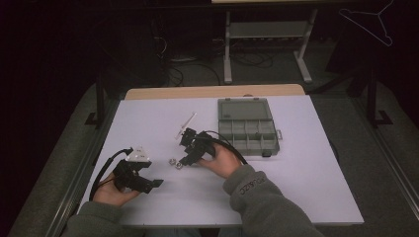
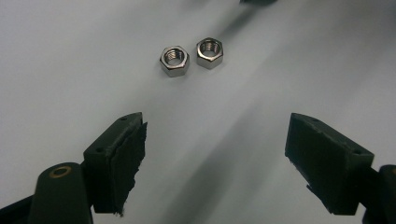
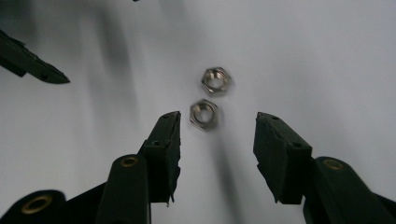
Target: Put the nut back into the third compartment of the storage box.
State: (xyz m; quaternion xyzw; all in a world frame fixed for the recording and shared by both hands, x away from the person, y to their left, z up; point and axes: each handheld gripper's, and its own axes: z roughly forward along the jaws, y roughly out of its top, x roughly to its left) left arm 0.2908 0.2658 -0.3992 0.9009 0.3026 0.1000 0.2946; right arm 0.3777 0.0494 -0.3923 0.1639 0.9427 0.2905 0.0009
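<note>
Two steel hex nuts lie side by side on the white table, left of the middle. My right gripper leans down over them from the right. In the right gripper view its jaws stand open, and the nearer nut lies on the table just past the tips, towards the left jaw. The farther nut lies beyond it. My left gripper rests at the front left and points at the nuts. Its jaws are wide open and hold nothing, with both nuts ahead.
A grey compartment box with its lid raised sits at the back right of the table. A thin pale strip lies behind the right gripper. A jaw of the left gripper shows at the upper left of the right gripper view.
</note>
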